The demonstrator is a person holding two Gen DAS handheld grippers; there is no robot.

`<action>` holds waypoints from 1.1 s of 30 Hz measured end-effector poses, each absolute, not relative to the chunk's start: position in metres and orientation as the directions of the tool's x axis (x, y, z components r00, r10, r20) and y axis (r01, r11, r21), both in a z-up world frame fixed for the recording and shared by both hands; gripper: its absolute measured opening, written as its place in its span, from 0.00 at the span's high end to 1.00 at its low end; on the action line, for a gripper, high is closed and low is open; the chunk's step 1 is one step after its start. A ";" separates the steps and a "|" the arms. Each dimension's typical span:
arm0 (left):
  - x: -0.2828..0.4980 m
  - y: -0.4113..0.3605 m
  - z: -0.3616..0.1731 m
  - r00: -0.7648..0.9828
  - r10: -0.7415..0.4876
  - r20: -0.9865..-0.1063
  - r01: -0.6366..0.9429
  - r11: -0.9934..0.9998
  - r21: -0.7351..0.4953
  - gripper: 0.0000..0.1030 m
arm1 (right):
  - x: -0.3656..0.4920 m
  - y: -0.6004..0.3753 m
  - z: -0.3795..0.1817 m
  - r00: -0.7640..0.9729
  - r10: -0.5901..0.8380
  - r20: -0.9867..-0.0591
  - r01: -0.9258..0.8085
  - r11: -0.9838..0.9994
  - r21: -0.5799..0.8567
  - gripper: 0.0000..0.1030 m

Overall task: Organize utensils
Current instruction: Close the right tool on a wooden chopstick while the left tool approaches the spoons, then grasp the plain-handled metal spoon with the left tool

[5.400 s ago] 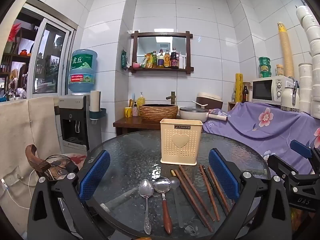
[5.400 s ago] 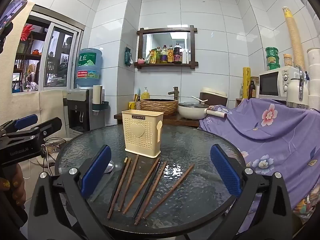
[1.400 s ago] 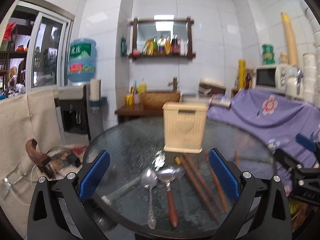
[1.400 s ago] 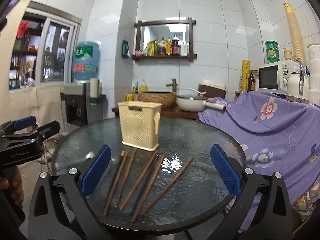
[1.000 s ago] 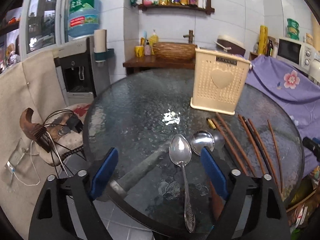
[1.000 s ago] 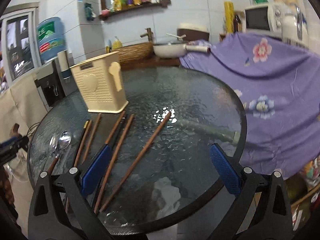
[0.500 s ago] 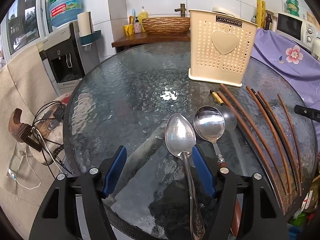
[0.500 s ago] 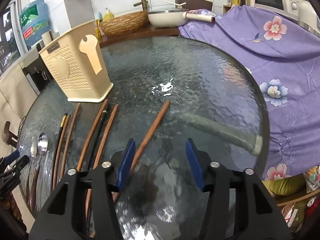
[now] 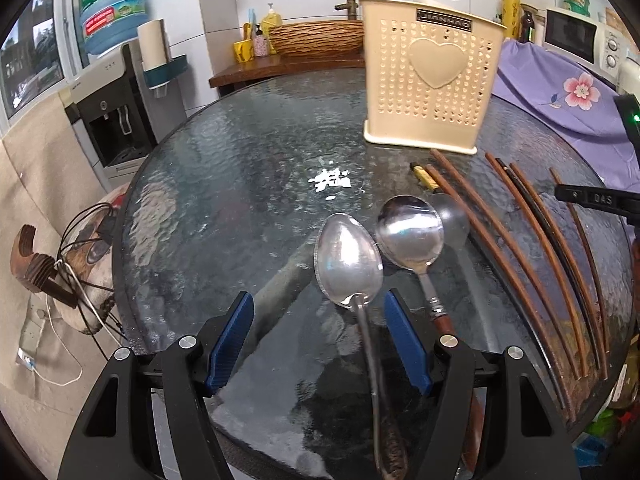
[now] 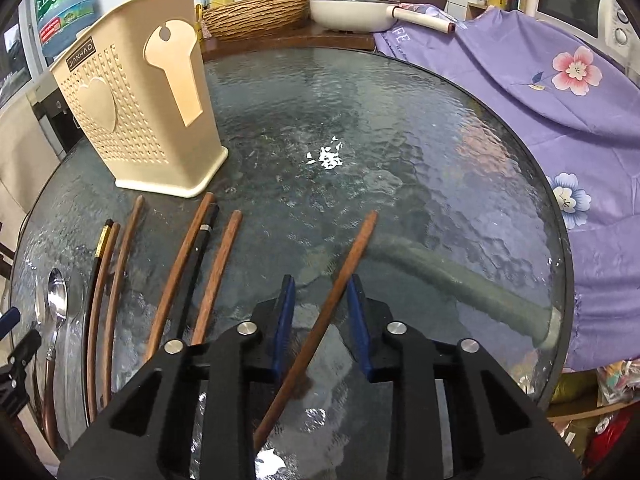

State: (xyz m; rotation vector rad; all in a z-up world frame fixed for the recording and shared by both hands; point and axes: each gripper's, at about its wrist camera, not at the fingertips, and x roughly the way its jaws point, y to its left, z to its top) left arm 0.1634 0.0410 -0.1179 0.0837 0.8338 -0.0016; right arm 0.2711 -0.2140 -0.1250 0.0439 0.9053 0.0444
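Observation:
A cream perforated utensil holder (image 9: 432,80) (image 10: 132,120) stands upright on the round glass table (image 9: 220,184). In front of it lie a silver spoon (image 9: 348,260), a brown-handled spoon (image 9: 412,236) and several brown chopsticks (image 9: 520,248) (image 10: 180,264). My left gripper (image 9: 318,340) is open low over the table, the silver spoon's thin handle lying between its jaws near the right pad. My right gripper (image 10: 320,312) straddles a lone chopstick (image 10: 352,256). Its jaws are closing, with a gap still showing beside the stick.
A purple floral cloth (image 10: 560,80) covers something at the table's right. A water dispenser (image 9: 112,100) stands to the left. Behind are a wooden counter with a woven basket (image 10: 256,12) and a white pan (image 10: 352,8). Loose cables (image 9: 80,240) lie on the floor.
Both grippers dropped closer to the tabletop. The right jaws narrowed sharply around the lone chopstick. The left jaws narrowed a little and came over the silver spoon's handle.

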 end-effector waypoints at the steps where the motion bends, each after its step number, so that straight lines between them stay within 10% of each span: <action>1: 0.164 0.039 -0.119 0.671 0.038 -0.740 0.035 0.996 0.083 0.36 | 0.272 -0.213 -0.125 0.616 0.057 -0.786 -0.023 0.998 0.054 0.78; 14: 0.187 0.028 -0.122 0.656 0.047 -0.754 0.034 0.995 0.091 0.36 | 0.280 -0.211 -0.122 0.604 0.079 -0.793 -0.037 0.997 0.071 0.81; 23: 0.198 0.032 -0.120 0.644 0.001 -0.765 0.026 0.999 0.024 0.63 | 0.282 -0.206 -0.122 0.606 0.096 -0.790 -0.051 0.995 0.081 0.85; 33: 0.200 0.034 -0.117 0.650 -0.023 -0.760 0.030 1.000 -0.004 0.64 | 0.283 -0.209 -0.124 0.609 0.129 -0.783 -0.063 0.991 0.115 0.90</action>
